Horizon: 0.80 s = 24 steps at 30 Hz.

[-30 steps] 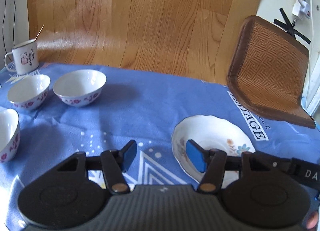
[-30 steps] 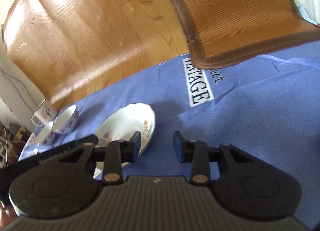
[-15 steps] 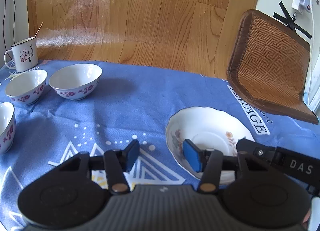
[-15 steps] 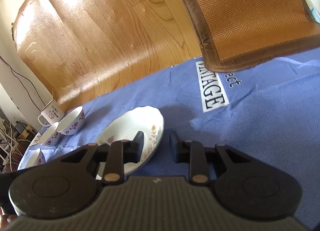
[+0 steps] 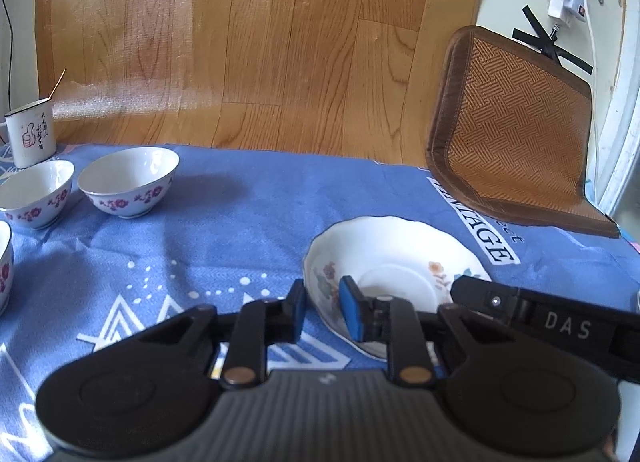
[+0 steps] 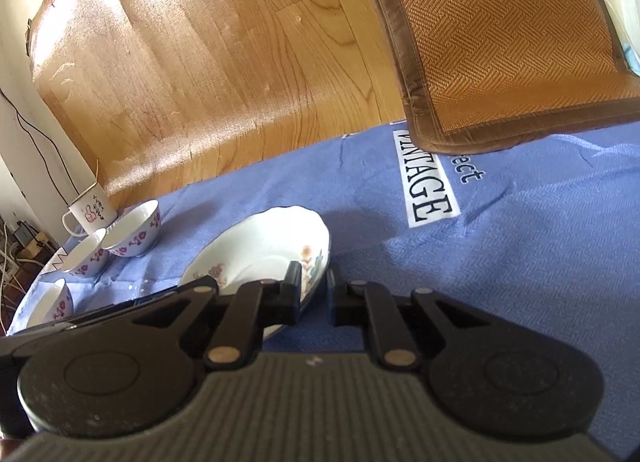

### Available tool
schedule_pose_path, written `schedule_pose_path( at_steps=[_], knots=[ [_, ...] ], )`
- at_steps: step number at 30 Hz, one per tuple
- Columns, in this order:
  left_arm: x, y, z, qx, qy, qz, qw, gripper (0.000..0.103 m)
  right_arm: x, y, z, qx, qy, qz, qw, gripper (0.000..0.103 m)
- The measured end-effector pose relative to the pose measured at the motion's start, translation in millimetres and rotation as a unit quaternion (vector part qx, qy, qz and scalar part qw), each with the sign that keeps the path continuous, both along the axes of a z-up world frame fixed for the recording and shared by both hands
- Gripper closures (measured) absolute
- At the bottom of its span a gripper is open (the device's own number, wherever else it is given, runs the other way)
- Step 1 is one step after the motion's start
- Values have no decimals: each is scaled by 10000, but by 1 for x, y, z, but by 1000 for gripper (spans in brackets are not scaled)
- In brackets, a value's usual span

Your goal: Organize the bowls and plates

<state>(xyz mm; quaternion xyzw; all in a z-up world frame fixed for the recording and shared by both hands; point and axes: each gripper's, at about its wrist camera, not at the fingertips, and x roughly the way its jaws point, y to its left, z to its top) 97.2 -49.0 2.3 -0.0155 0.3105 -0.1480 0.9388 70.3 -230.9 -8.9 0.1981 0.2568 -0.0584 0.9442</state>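
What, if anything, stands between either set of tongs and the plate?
Nothing visible does. The left tongs and the right tongs have just been closing, each with the rim of the plate between its jaws, at opposite edges. The pads seem to press on it. The bowls stand apart, off to the left.

We hold both grippers angled downward; the left gripper (image 5: 322, 312) has just been closing on a rim between its pads, and the right gripper (image 6: 313, 294), beside it, likewise
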Motion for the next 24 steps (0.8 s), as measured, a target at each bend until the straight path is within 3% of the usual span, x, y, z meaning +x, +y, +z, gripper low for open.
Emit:
schedule_pose_path(
  at_steps=[10, 18, 24],
  knots=[
    [-8, 8, 3, -212, -108, -106, 9997, 88, -9, 10, 2, -325, 97, -140, 9993, 88],
    [-44, -6, 10, -254, -116, -392, 9988, 89, -56, 11, 9, -276, 135, -553, 9980, 88],
    [-64, -40, 37, -394, -343, -805, 9954, 89, -96, -6, 33, -499, -225, -1027, 9932, 88]
  ],
)
